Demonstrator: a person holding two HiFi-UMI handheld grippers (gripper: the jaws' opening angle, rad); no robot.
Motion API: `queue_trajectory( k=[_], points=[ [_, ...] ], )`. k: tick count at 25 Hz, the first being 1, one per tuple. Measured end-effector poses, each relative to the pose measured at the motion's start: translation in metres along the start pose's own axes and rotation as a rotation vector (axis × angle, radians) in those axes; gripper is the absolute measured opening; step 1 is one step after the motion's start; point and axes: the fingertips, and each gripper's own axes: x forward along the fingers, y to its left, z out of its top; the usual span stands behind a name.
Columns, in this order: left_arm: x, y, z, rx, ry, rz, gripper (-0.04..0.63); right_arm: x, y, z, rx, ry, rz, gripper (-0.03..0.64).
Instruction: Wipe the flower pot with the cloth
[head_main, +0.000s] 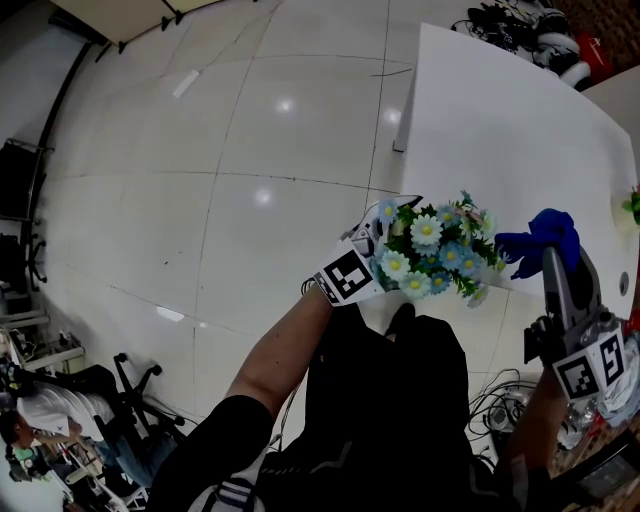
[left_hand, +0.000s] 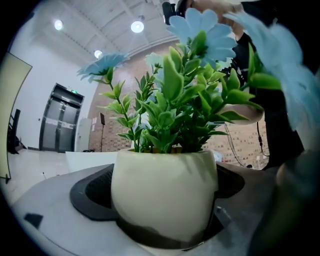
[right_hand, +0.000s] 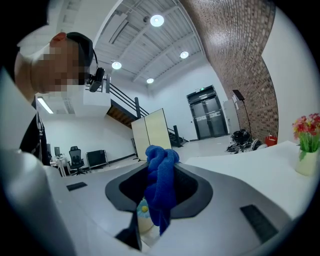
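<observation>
My left gripper (head_main: 385, 238) is shut on a cream flower pot (left_hand: 165, 195), held up in the air over the near edge of the white table (head_main: 500, 130). Green leaves (left_hand: 185, 100) and white and blue daisies (head_main: 432, 252) rise from the pot and hide it in the head view. A bunched blue cloth (head_main: 540, 236) sits pinched in my right gripper (head_main: 556, 258), which is shut on it just to the right of the flowers. In the right gripper view the cloth (right_hand: 160, 185) hangs between the jaws, with a pale flower (right_hand: 144, 212) showing below it.
A second small pot with red flowers (right_hand: 307, 145) stands on the table's right side. Dark gear lies on the floor beyond the table (head_main: 530, 30). Cables (head_main: 495, 405) trail by my feet. Office chairs (head_main: 135, 385) stand at lower left.
</observation>
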Motion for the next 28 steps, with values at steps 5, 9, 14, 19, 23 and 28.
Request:
queue_trajectory(
  k=[5, 9, 14, 19, 23, 28],
  points=[
    [-0.009, 0.000, 0.015, -0.063, -0.023, -0.006, 0.571, -0.004, -0.004, 0.004, 0.001, 0.004, -0.003, 0.103],
    [-0.016, 0.004, 0.037, -0.084, -0.017, 0.003, 0.569, -0.008, 0.003, 0.021, -0.003, 0.005, 0.005, 0.103],
    [-0.026, 0.016, 0.119, -0.096, -0.046, 0.034, 0.570, -0.016, 0.012, 0.067, 0.009, -0.028, 0.007, 0.103],
    [-0.034, 0.050, 0.237, -0.094, -0.029, 0.080, 0.570, -0.018, 0.027, 0.148, 0.013, -0.100, 0.030, 0.103],
    [-0.035, 0.076, 0.324, -0.076, -0.014, 0.104, 0.570, -0.020, 0.037, 0.222, -0.012, -0.178, 0.061, 0.103],
    [-0.053, 0.068, 0.381, -0.082, -0.016, 0.135, 0.571, -0.043, 0.077, 0.250, -0.054, -0.253, 0.109, 0.103]
  ],
)
